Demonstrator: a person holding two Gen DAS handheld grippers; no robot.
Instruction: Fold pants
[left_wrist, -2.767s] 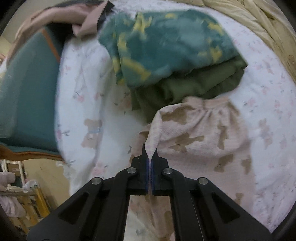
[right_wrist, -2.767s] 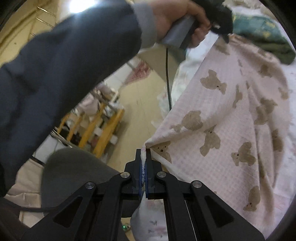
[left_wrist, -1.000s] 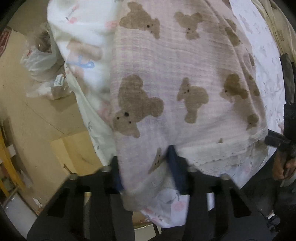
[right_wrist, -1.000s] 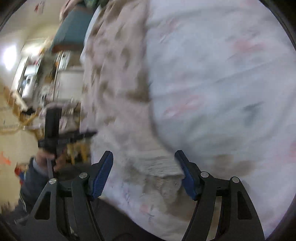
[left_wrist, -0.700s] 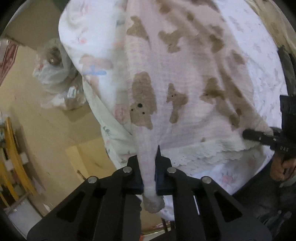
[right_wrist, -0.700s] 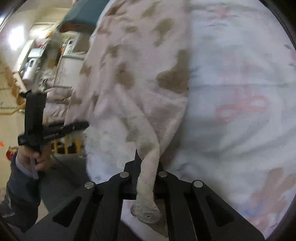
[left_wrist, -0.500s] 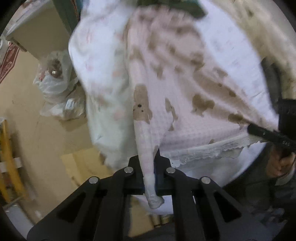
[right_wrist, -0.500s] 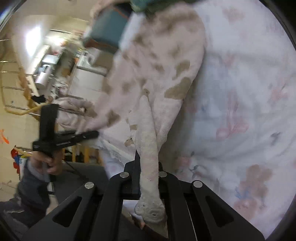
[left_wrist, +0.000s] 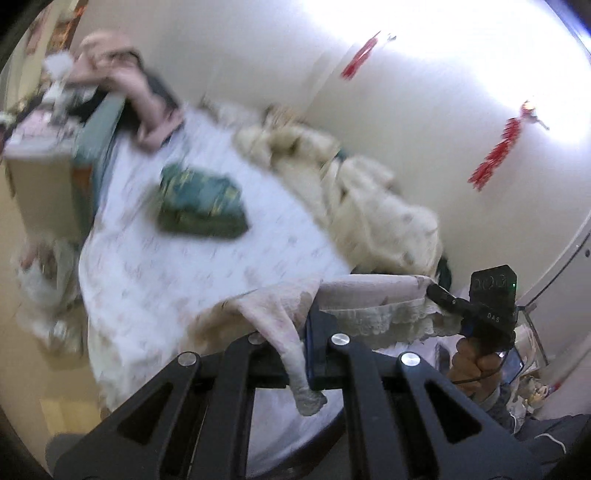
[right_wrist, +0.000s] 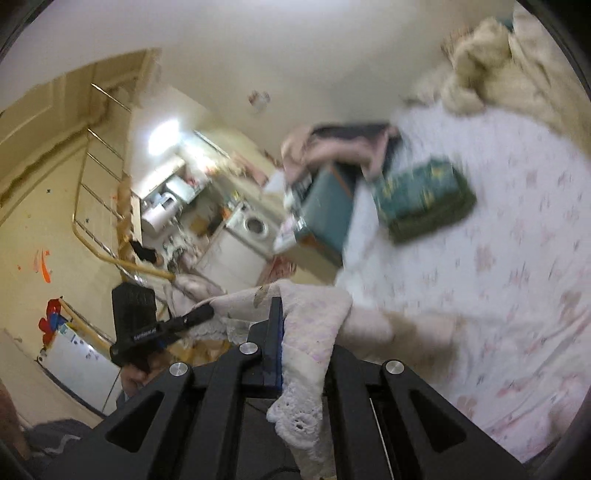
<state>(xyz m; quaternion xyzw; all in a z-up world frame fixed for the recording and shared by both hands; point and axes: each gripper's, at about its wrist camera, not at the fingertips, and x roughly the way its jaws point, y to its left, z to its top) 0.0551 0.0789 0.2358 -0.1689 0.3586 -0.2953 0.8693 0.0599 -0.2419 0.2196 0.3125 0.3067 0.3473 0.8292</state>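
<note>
The left gripper (left_wrist: 303, 345) and the right gripper (right_wrist: 291, 345) each pinch a corner of the pants (left_wrist: 373, 295), which stretch between them, bed (left_wrist: 192, 258) toward twelve o'clock.

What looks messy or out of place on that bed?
A cream quilt lies crumpled against the wall, and pink clothing is heaped over the teal bed end. The green folded clothes look tidy. Both grippers only hold up the pink pants.
</note>
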